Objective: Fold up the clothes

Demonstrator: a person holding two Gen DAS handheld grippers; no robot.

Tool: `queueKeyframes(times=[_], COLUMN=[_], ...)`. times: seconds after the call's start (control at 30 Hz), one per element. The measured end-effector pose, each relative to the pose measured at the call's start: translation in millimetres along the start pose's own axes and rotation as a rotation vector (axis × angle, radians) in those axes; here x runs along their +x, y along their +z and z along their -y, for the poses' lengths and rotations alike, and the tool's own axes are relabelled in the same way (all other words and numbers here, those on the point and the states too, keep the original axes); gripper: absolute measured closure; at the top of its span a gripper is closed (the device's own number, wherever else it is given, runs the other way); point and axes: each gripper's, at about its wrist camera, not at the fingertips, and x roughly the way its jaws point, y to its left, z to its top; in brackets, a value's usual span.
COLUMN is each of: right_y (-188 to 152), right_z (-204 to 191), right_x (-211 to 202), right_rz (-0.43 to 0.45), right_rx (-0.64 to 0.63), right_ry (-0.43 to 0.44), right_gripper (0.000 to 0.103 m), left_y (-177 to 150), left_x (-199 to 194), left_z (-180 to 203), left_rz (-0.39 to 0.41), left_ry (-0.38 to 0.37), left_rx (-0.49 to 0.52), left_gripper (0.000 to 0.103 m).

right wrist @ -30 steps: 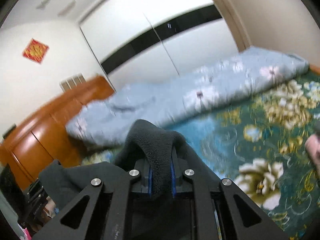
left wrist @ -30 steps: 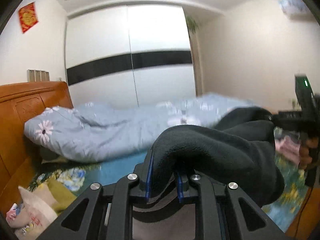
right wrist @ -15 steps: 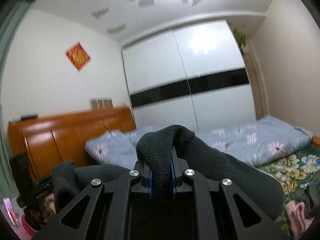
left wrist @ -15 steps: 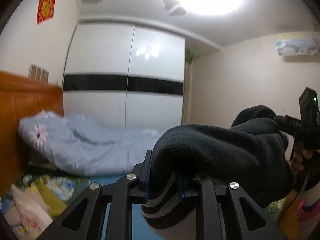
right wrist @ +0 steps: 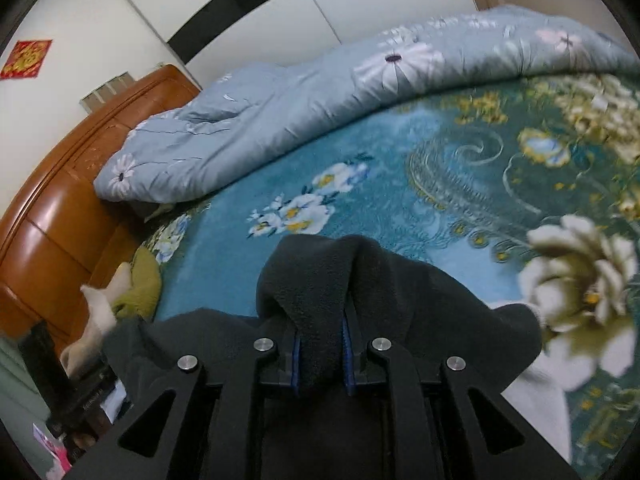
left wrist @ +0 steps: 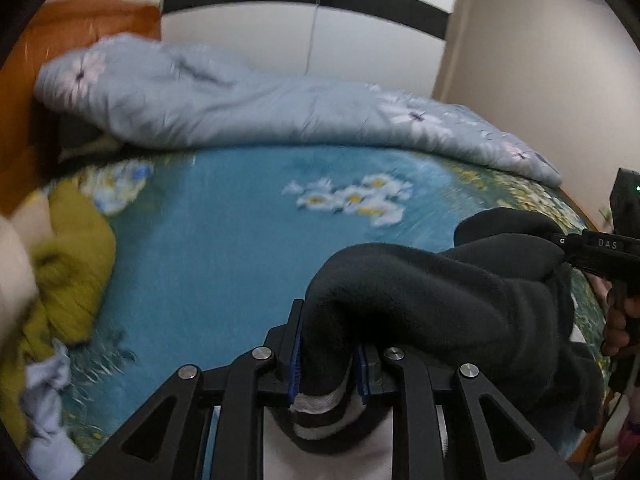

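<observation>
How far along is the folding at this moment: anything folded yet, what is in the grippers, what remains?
Done: no folded piece shows on the bed sheet.
In hand: both the left gripper and the right gripper clamp a bunched edge of the dark fleece garment, slung between them above the sheet.
Left: laying it flat and folding it; an olive and pale clothes heap at the bed's edge waits unfolded.

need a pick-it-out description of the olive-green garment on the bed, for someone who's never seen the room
Start at the bed's teal floral cover and go to the end by the orange wooden headboard. There, below the rolled pale-blue quilt, lies a crumpled olive-green garment. It is the only yellow-green thing in that heap, wedged between a cream cloth and a small pale-blue piece.
</observation>
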Motion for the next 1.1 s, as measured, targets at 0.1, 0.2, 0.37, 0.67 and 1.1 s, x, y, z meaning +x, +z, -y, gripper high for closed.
queueKeyframes(times=[0.1, 0.2, 0.37, 0.67, 1.1], right_y=[5.3, 2.0, -0.6, -39.1, -17.5], right_z=[3.6, 0.9, -5.7, 28.1, 64.1], right_x=[27.6, 36.1, 4.4, -58.0, -4.2], right_rz=[-0.030, -0.043, -0.011, -0.012, -0.006], right_rx=[0.006, -0.023, -0.108, -0.289, -0.236], right_ry=[-0.013, -0.021, 0.018, -0.140, -0.209], right_gripper=[0.086, 0.083, 0.058, 0.038, 0.037], left_y=[-6.3, -12.0, -12.4, -13.5, 9.2], left_x=[21.0, 31.9, 11.1, 0.0, 57.7], left_z=[-5.3, -10.4, -16.8, -31.8, -26.8], left_rz=[-0.057, -0.081, -0.076, -0.094, -0.198], left_ry=[0.010, -0.006, -0.094, -0.076, -0.146], left_rx=[-0.017, -0.007, 0.012, 0.094, 0.031], left_gripper=[0.078, 0.078, 0.068, 0.044, 0.039])
